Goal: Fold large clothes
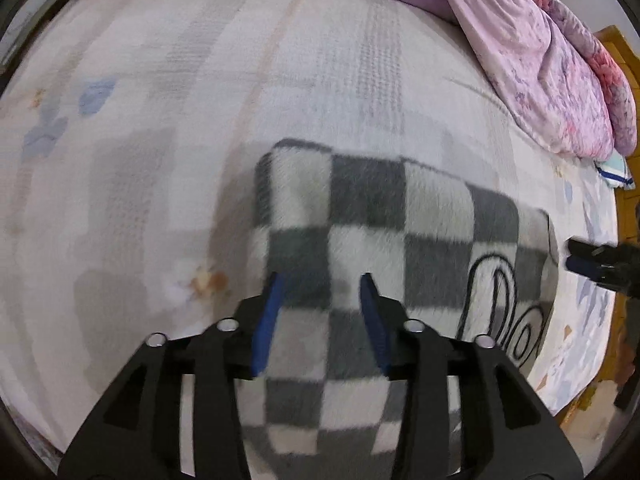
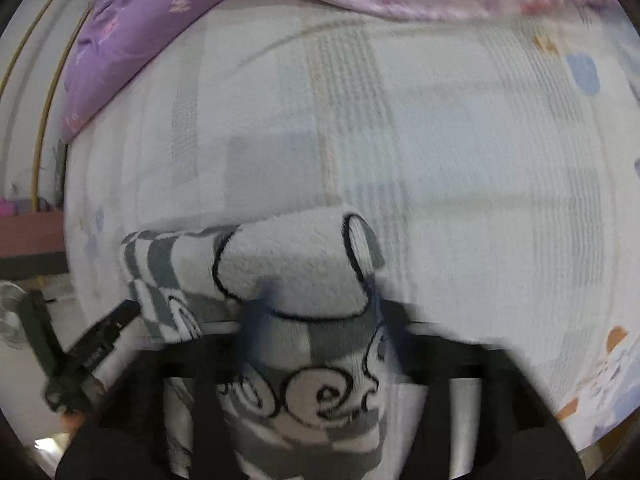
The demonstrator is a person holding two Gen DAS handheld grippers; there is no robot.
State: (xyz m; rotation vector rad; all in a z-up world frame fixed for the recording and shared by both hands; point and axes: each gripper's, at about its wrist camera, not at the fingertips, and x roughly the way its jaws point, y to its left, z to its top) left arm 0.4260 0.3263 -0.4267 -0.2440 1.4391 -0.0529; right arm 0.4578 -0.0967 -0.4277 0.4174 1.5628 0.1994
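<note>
Both wrist views look steeply down, close over the same checkered garment (image 1: 400,240) on the bed (image 1: 160,120)

Black looping script outlined on checkered garment (image 1: 400,240); letters partly folded under and blurred, not legible as words. Same script in right wrist view (image 2: 320,392): curls resembling "o" and "e", no word readable. Small marking on black gripper body (image 2: 94,356) left of garment, too blurred to read. No numbers or brands legible.
</note>
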